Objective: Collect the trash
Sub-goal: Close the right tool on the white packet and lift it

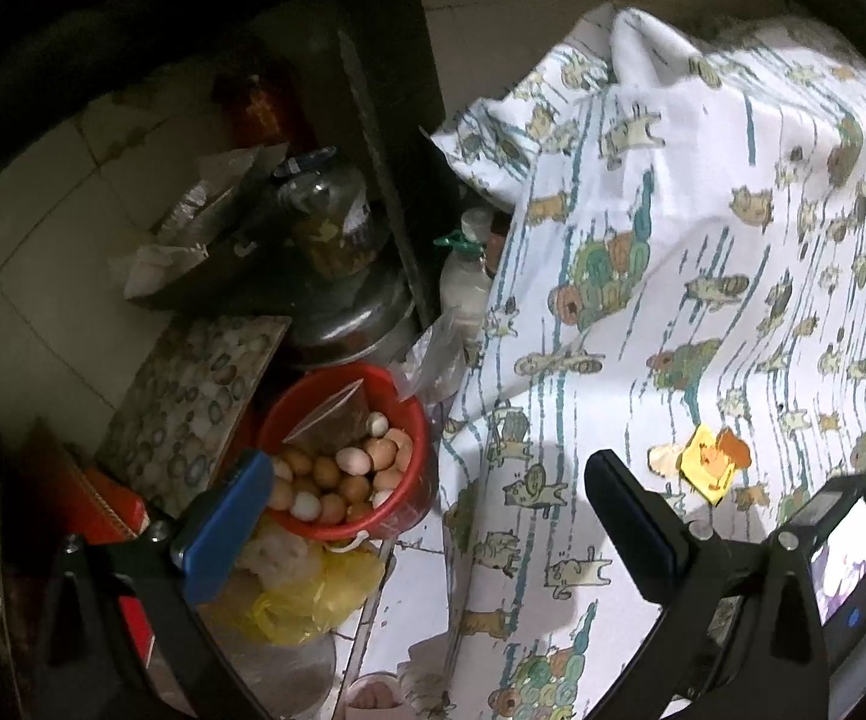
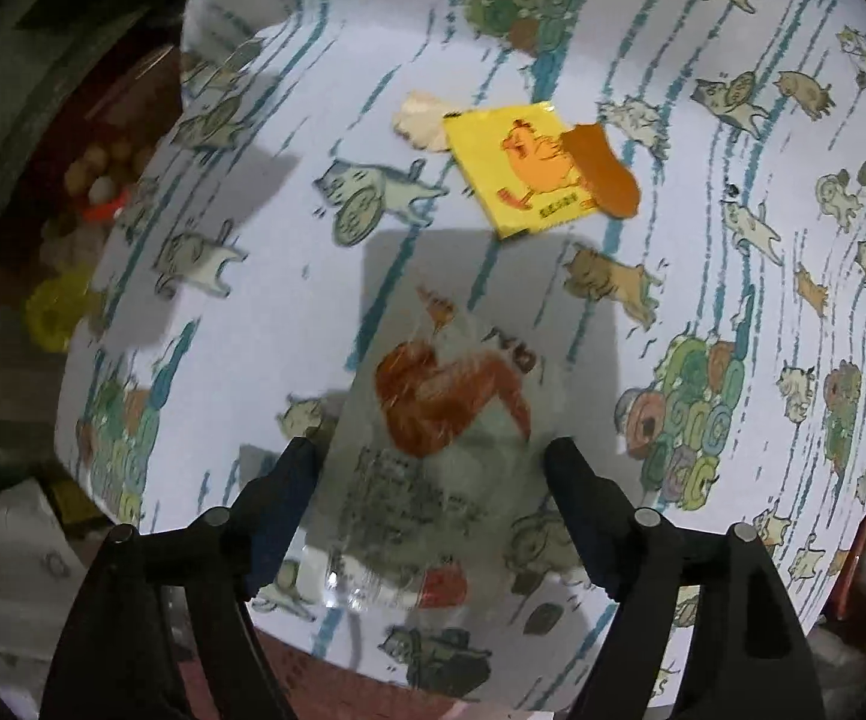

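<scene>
A yellow packet with a chicken print (image 2: 523,171) lies on the cat-patterned tablecloth (image 2: 289,276), with an orange scrap (image 2: 604,171) on its right and a pale scrap (image 2: 421,120) on its left. A clear plastic wrapper with a red-brown print (image 2: 433,420) lies between the fingers of my right gripper (image 2: 433,474), which is open around it. My left gripper (image 1: 421,510) is open and empty over the table's left edge. The yellow packet (image 1: 710,468) also shows in the left wrist view, right of the left gripper.
Left of the table stand a red bucket of eggs (image 1: 343,456), a yellow plastic bag (image 1: 307,594), a glass jar (image 1: 331,222), a metal pot (image 1: 355,324) and a white bottle (image 1: 463,282). A patterned board (image 1: 193,402) leans there. The other gripper's device (image 1: 841,558) is at lower right.
</scene>
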